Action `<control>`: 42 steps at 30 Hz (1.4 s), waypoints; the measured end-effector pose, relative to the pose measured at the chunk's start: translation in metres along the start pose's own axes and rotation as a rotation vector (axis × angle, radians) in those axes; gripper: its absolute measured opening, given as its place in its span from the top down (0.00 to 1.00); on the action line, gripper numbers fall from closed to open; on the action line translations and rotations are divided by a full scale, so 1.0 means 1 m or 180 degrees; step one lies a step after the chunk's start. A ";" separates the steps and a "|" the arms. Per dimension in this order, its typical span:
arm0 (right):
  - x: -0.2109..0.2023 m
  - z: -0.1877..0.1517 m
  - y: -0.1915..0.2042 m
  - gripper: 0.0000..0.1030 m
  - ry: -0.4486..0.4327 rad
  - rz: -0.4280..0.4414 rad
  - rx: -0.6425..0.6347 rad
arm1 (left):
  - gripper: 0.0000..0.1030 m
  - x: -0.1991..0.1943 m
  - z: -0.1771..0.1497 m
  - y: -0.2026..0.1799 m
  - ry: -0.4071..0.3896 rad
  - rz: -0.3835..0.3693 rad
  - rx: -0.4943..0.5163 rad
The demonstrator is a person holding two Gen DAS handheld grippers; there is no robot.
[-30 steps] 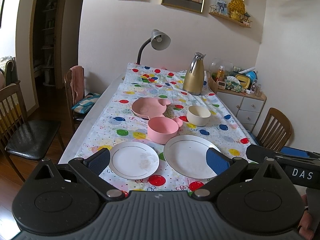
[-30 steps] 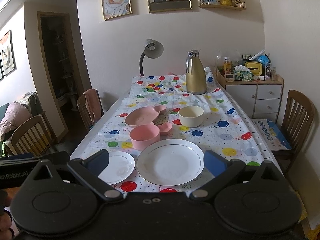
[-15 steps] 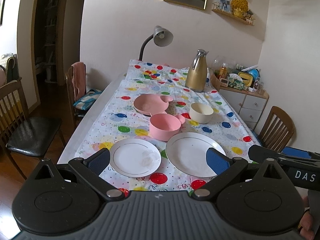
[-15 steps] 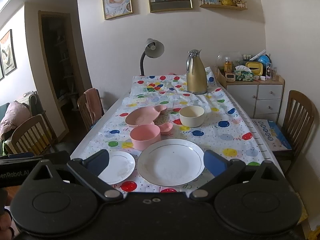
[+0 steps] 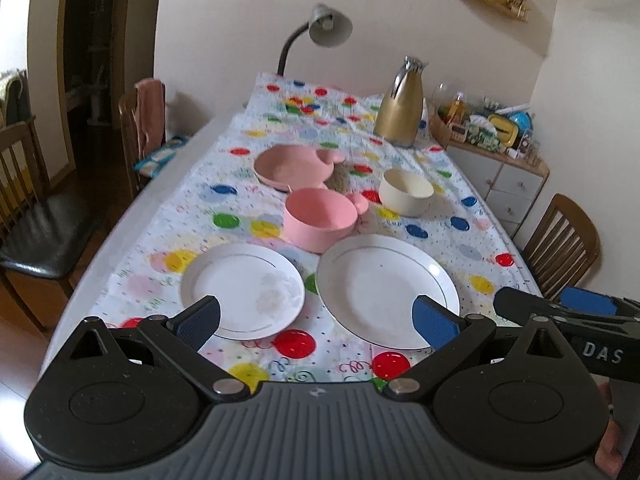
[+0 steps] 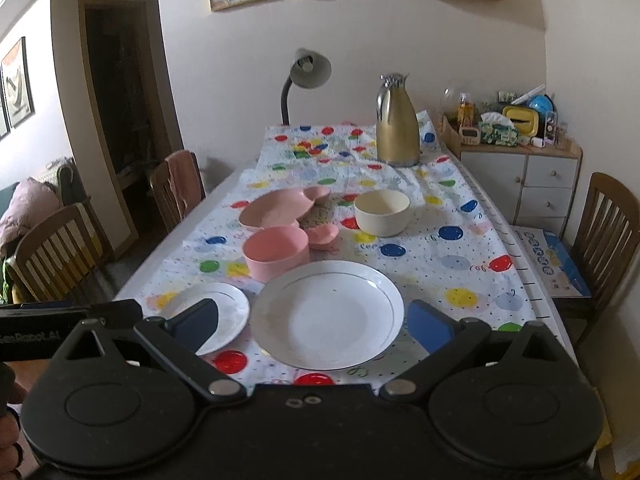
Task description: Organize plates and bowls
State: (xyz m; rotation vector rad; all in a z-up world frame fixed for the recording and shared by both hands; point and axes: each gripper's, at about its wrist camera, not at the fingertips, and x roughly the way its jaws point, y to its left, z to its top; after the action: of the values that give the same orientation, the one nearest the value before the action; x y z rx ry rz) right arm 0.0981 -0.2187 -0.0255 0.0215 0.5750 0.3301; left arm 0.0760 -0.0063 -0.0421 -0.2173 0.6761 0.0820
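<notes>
On the balloon-print tablecloth [image 5: 232, 204] lie a small white plate [image 5: 242, 290] [image 6: 232, 308] at the near left and a large white plate [image 5: 386, 292] [image 6: 328, 314] to its right. Behind them stand a pink bowl [image 5: 320, 220] [image 6: 276, 252], a pink mouse-shaped dish [image 5: 288, 164] [image 6: 280, 210] and a cream bowl [image 5: 406, 192] [image 6: 382, 212]. My left gripper [image 5: 316, 322] hangs open above the near table edge, between the two plates. My right gripper [image 6: 314, 326] is open over the large plate, empty.
A gold thermos jug [image 5: 402, 104] [image 6: 396, 120] and a grey desk lamp [image 6: 308, 70] stand at the far end. Wooden chairs [image 5: 36, 208] [image 6: 608, 224] flank the table. A white cabinet [image 6: 520, 176] with clutter sits at the right wall.
My left gripper has moved forward and tipped down, so the plates sit closer and larger in its view. My right gripper has also edged slightly closer to the large plate.
</notes>
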 end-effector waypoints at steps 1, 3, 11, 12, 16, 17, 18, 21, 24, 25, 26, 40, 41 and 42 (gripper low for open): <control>0.008 0.001 -0.005 0.02 0.0032 -0.0004 -0.0018 | 0.00 0.008 0.001 -0.003 0.0043 -0.0009 -0.0019; 0.028 0.004 -0.018 0.03 0.0100 0.0012 -0.0074 | 0.00 0.026 0.003 -0.007 0.0139 -0.0018 -0.0076; 0.104 0.014 -0.060 0.08 0.0450 0.0096 -0.0185 | 0.01 0.090 0.005 -0.018 0.0397 -0.0036 -0.0374; 0.114 0.015 -0.065 0.10 0.0491 0.0123 -0.0211 | 0.01 0.097 0.005 -0.019 0.0418 -0.0013 -0.0379; 0.148 0.017 -0.076 0.16 0.0645 0.0203 -0.0355 | 0.10 0.120 0.001 -0.021 0.0553 0.0005 -0.0468; 0.155 0.018 -0.077 0.17 0.0671 0.0223 -0.0397 | 0.10 0.126 0.001 -0.021 0.0584 0.0042 -0.0486; 0.162 0.018 -0.079 0.18 0.0700 0.0247 -0.0437 | 0.11 0.131 -0.001 -0.021 0.0611 0.0074 -0.0494; 0.179 0.020 -0.085 0.23 0.0799 0.0330 -0.0503 | 0.22 0.144 -0.002 -0.021 0.0685 0.0157 -0.0542; 0.196 0.021 -0.092 0.27 0.0923 0.0417 -0.0526 | 0.24 0.154 -0.001 -0.022 0.0696 0.0213 -0.0580; 0.201 0.022 -0.094 0.27 0.0959 0.0433 -0.0529 | 0.27 0.157 0.000 -0.023 0.0703 0.0206 -0.0591; 0.207 0.023 -0.096 0.28 0.1009 0.0458 -0.0534 | 0.28 0.161 0.001 -0.023 0.0712 0.0200 -0.0596; 0.239 0.027 -0.114 0.70 0.1349 0.0742 -0.0365 | 0.66 0.182 0.004 -0.020 0.0828 0.0229 -0.0708; 0.240 0.027 -0.115 0.73 0.1357 0.0744 -0.0362 | 0.68 0.183 0.004 -0.019 0.0832 0.0232 -0.0722; 0.242 0.027 -0.117 0.75 0.1371 0.0749 -0.0353 | 0.70 0.184 0.004 -0.017 0.0839 0.0229 -0.0743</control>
State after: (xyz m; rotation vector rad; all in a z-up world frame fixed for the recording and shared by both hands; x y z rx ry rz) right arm 0.3384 -0.2516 -0.1438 -0.0917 0.9833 0.6027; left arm 0.2240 -0.0209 -0.1514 -0.4334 0.9377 0.2042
